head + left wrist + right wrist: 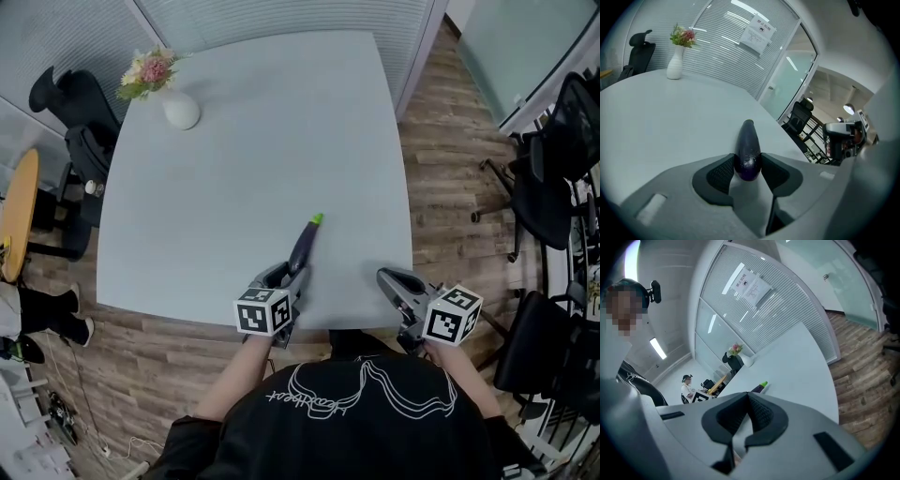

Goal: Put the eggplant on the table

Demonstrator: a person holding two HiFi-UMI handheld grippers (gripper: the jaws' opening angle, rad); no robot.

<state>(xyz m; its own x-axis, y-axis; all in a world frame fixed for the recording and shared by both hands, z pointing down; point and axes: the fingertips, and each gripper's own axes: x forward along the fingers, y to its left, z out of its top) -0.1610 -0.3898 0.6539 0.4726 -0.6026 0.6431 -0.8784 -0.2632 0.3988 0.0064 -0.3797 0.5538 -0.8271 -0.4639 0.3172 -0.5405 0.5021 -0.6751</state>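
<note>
A dark purple eggplant [303, 246] with a green stem tip points away from me over the near part of the pale grey table [234, 159]. My left gripper [284, 279] is shut on its blunt end; in the left gripper view the eggplant [748, 149] sits pinched between both pads, low over the tabletop. My right gripper [394, 286] hovers at the table's near right edge with its jaws closed together and nothing between them. From the right gripper view [746, 414] the eggplant [759, 388] shows just beyond the jaws.
A white vase with flowers [172, 98] stands at the table's far left corner. Black office chairs [553, 178] stand on the wooden floor to the right, another chair [70, 103] to the far left. A person [687, 386] sits at a distant desk.
</note>
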